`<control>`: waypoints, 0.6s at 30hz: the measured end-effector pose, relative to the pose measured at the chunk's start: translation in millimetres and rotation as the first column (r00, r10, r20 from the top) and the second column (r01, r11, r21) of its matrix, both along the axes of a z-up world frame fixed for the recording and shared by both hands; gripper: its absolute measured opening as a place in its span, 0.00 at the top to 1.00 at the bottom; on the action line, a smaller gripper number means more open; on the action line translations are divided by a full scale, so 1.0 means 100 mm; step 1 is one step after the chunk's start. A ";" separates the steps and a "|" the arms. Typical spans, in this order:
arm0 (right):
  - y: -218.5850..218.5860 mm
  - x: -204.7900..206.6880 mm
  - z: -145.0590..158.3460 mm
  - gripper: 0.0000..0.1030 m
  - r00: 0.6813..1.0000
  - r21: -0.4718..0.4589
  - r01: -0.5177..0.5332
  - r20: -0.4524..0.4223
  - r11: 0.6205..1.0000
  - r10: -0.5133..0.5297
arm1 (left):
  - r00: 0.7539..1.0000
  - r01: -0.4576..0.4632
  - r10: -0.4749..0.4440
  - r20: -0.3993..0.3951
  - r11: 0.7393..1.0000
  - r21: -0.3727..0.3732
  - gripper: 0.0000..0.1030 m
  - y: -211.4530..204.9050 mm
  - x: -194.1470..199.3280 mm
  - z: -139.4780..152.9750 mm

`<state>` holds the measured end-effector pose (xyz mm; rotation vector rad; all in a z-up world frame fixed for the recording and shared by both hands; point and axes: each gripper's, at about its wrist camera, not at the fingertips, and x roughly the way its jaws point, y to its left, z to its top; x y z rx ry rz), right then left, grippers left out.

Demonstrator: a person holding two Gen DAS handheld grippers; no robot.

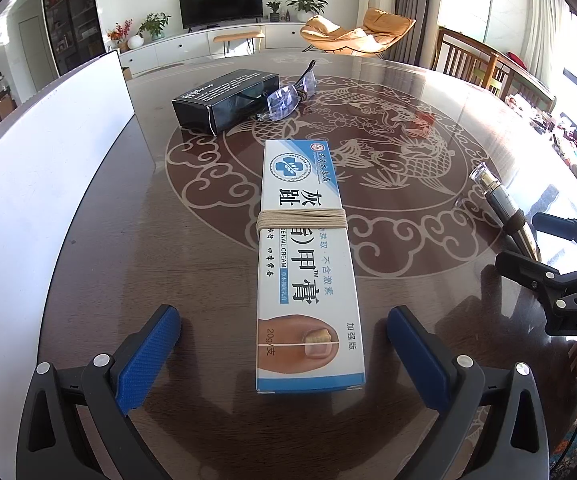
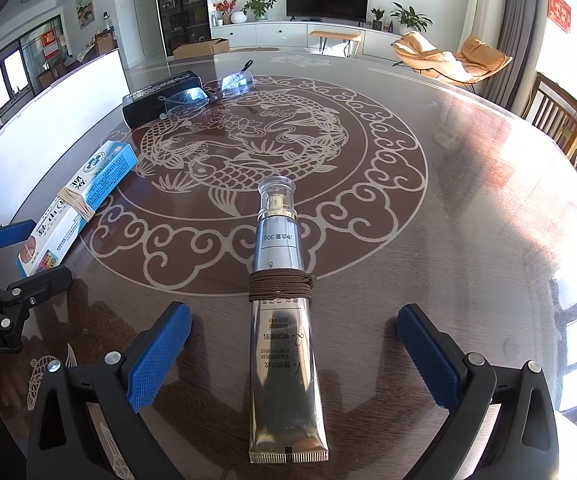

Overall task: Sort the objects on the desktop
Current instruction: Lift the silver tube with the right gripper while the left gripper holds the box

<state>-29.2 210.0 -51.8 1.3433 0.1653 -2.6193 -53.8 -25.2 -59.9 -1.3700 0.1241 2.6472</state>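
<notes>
The right gripper (image 2: pixel 294 356) stands wide open, its blue pads clear on either side of the silver tube (image 2: pixel 284 320), which lies flat on the table (image 2: pixel 468 208) between them, crimped end near, clear cap far. The left gripper (image 1: pixel 284 360) is likewise spread wide, straddling the near end of the nail cream box (image 1: pixel 306 272) without touching it.

The tube looks light and soft-walled, with a glossy, probably slippery skin; squeezing the flat lower part would likely dent it. The brown cord (image 2: pixel 280 286) wound round its middle should give the pads friction, so that band, or the stiffer shoulder just beyond, seems the best hold.

The box is light cardboard, stiff along its long edges but crushable; grip across its width near the pale string (image 1: pixel 302 220).

Farther off on the left, the glasses (image 1: pixel 288 98) lean against a black box (image 1: pixel 224 98); they are fragile, best taken by the frame.
</notes>
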 end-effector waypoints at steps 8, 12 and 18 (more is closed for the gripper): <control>0.00 0.01 0.00 0.00 1.000 0.000 0.000 0.000 1.000 0.000 | 1.000 0.001 -0.001 0.000 1.000 0.002 0.00 0.01 0.00 0.01; 0.01 0.01 0.00 0.00 1.000 0.000 0.000 0.000 1.000 0.000 | 1.000 0.001 -0.001 -0.001 1.000 -0.001 0.00 0.01 0.00 0.02; 0.00 -0.03 0.01 0.00 1.000 -0.001 -0.017 0.007 1.000 0.017 | 0.991 0.077 -0.073 0.113 0.997 -0.024 0.00 0.08 -0.19 0.06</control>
